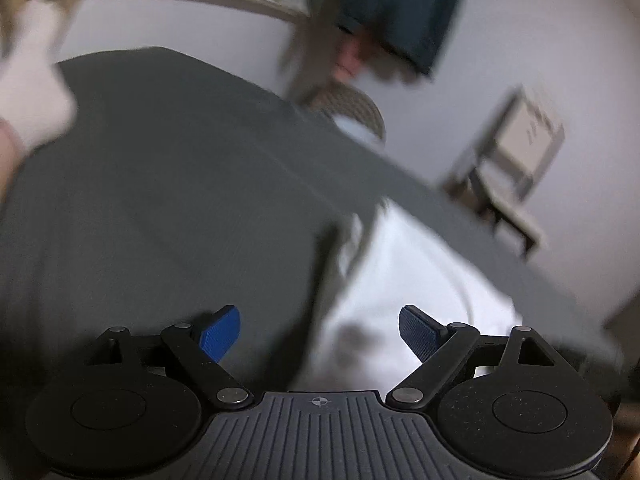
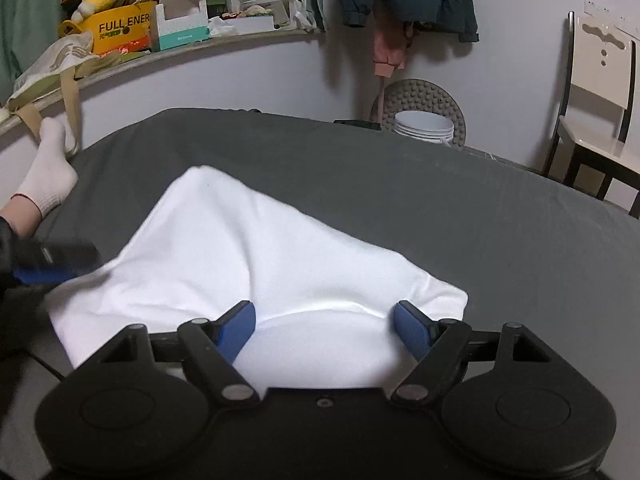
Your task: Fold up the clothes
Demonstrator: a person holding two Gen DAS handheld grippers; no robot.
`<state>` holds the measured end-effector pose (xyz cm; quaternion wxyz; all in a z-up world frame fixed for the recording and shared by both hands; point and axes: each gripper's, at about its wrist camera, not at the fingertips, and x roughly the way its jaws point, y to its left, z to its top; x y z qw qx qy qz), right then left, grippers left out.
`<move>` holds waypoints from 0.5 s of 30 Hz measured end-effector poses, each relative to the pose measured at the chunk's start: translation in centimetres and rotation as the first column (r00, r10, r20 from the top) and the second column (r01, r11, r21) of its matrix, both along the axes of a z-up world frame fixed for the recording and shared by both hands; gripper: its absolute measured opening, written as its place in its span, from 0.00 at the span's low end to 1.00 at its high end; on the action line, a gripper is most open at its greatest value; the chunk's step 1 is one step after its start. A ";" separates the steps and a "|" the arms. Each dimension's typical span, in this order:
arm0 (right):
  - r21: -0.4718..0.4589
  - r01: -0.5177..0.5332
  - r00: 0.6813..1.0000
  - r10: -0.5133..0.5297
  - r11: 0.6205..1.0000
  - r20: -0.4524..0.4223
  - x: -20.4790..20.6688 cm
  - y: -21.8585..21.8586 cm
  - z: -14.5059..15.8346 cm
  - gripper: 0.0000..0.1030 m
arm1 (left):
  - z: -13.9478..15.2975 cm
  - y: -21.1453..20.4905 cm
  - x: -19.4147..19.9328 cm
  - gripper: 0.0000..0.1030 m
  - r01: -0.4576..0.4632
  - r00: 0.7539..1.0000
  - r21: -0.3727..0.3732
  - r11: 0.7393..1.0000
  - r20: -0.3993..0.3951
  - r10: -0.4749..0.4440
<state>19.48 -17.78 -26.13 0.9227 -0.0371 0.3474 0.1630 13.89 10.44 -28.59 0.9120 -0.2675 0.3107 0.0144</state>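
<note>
Plainly, the white garment (image 2: 256, 264) lies in a loose, roughly triangular heap on the dark grey bed sheet (image 2: 460, 208), filling the lower centre of the right wrist view, probably so that it can be flattened and folded on that broad surface. The right gripper (image 2: 324, 320) sits low at the bottom of its frame, pointing forward over the near edge of the cloth; its 2 blue pads (image 2: 239, 330) stand wide apart with white fabric showing between them, and nothing is pinched. The left gripper (image 1: 320, 330) is likewise spread and empty in its own view, which is heavily blurred and tilted, so its exact pose is hard to read; it points across the sheet, with the garment (image 1: 416, 292) at lower right of that frame. In the right wrist view the left gripper (image 2: 44, 268) appears as a dark smear with a blue streak at the left edge, just beside or touching the cloth's left corner; which cannot be told. A foot in a white sock (image 2: 50, 168) rests at the upper left of the sheet, well apart from the garment. Judging by this, both tools seem placed at opposite edges to take hold for a fold.
</note>
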 end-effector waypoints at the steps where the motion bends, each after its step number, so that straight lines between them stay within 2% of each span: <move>1: 0.003 0.000 1.000 0.000 1.000 0.022 -0.3 0.0 0.5 0.73 | 0.4 0.8 -0.5 0.85 -0.021 1.000 -0.037 0.999 0.016 0.021; 4: 0.082 -0.038 0.996 0.031 0.996 0.087 -1.2 0.2 1.7 0.75 | 0.8 2.6 -1.3 0.85 -0.043 0.998 -0.144 0.989 0.044 0.050; 8: -0.025 -0.136 0.991 0.135 0.990 -0.016 -0.8 3.4 -0.5 0.83 | 0.0 2.6 -1.4 0.85 0.016 0.999 -0.260 0.966 0.045 -0.004; 9: -0.037 -0.132 0.991 0.133 0.991 0.004 -1.2 3.7 -0.8 0.84 | -0.3 2.3 -1.3 0.85 0.037 0.999 -0.278 0.960 0.039 -0.027; 13: -0.003 -0.111 0.994 0.111 0.994 0.016 -2.0 3.6 0.4 0.78 | -0.9 0.4 -1.2 0.85 0.110 0.994 -0.271 0.956 0.028 -0.106; 15: 0.036 -0.148 0.989 0.147 0.988 0.033 -3.7 3.5 0.8 0.79 | -0.9 -0.5 -1.1 0.85 0.137 0.990 -0.244 0.960 0.022 -0.136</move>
